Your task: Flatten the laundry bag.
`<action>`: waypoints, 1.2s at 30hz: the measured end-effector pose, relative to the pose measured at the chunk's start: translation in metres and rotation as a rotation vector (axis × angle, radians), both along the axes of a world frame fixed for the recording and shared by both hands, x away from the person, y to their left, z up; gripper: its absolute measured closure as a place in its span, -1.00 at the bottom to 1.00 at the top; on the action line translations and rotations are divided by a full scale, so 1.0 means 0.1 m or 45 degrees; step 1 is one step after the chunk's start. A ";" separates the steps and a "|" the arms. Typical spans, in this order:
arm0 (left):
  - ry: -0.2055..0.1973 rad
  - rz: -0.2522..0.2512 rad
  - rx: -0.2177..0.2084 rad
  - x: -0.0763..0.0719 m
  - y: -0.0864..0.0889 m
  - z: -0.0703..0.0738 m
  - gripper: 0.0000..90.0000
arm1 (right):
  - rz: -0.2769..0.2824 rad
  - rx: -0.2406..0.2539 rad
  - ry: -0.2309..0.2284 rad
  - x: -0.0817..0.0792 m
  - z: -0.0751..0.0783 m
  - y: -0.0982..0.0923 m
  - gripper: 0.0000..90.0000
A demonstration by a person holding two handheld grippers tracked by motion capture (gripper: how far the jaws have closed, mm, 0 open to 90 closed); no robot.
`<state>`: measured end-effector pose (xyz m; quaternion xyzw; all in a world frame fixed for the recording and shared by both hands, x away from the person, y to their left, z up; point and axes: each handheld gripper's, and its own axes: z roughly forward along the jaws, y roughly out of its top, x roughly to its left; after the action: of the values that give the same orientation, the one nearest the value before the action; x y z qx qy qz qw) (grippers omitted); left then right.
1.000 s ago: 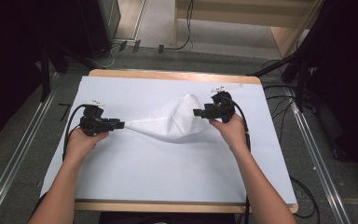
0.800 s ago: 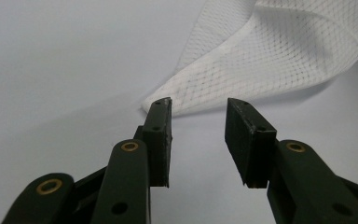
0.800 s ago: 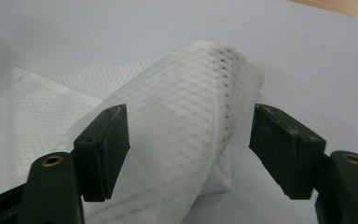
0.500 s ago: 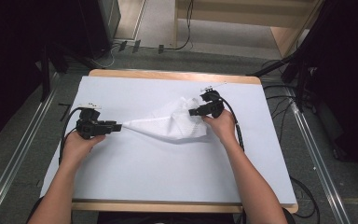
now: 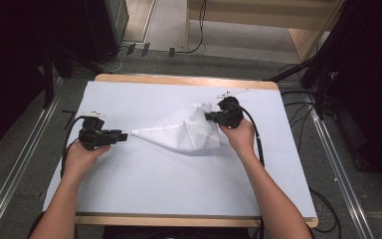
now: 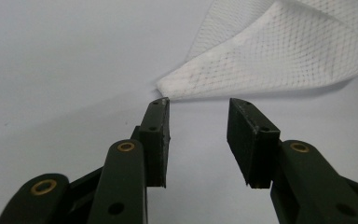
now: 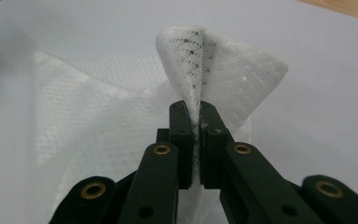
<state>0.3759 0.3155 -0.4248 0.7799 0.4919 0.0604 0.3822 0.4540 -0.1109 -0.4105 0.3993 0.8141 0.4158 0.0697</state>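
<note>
We take the step in hand to be a fold or a spread of the white mesh cloth (image 5: 181,133), which lies on the white table cover (image 5: 179,199) near its middle, and we use the cloth as our landmark throughout.

To do this well, we judge that the right gripper (image 5: 214,117) should carry its pinched edge low and steadily, so the thin mesh does not slip out or drag the rest of the cloth into a heap. The free pointed corner at the cloth's left end wants a fresh, square grip before any pull is made: we would bring one jaw under the tip and one over it, then close fully.

The right gripper sits at the cloth's far right edge, its jaws closed tight on a raised fold of mesh (image 7: 200,84) that stands up between them. The right hand (image 5: 238,134) is just beside the cloth's right side, forearm running back toward the near table edge.

The left gripper (image 5: 122,136) is just left of the cloth's pointed corner (image 6: 168,86), its jaws well apart and holding nothing; the tip lies close ahead of the left-hand jaw, whether touching we cannot tell. The left hand (image 5: 82,154) rests low on the cover, jaws aimed at the cloth.
</note>
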 end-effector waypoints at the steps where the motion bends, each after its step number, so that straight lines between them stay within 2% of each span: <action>1: -0.003 0.000 0.001 0.00 -0.01 0.00 0.34 | 0.008 0.007 -0.027 -0.05 0.03 0.00 0.95; 8: -0.016 -0.008 0.006 0.00 -0.04 0.01 0.33 | 0.109 0.024 -0.093 -0.35 0.14 0.06 0.96; 15: -0.022 -0.016 0.004 0.01 -0.06 0.03 0.32 | 0.205 0.054 -0.115 -0.59 0.13 0.25 0.96; 23: -0.034 -0.025 -0.002 0.06 -0.08 0.04 0.30 | 0.267 0.035 -0.066 -0.77 -0.04 0.42 0.95; 30: -0.028 -0.056 -0.001 0.11 -0.17 0.04 0.28 | 0.306 0.010 -0.015 -0.87 -0.18 0.47 0.94; 36: -0.028 -0.090 0.005 0.17 -0.26 0.03 0.25 | 0.320 0.004 0.020 -0.95 -0.23 0.48 0.88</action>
<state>0.3925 0.2893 -0.4219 0.7969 0.4597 0.0563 0.3878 0.3594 -0.0627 -0.4337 0.2977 0.8575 0.4195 0.0100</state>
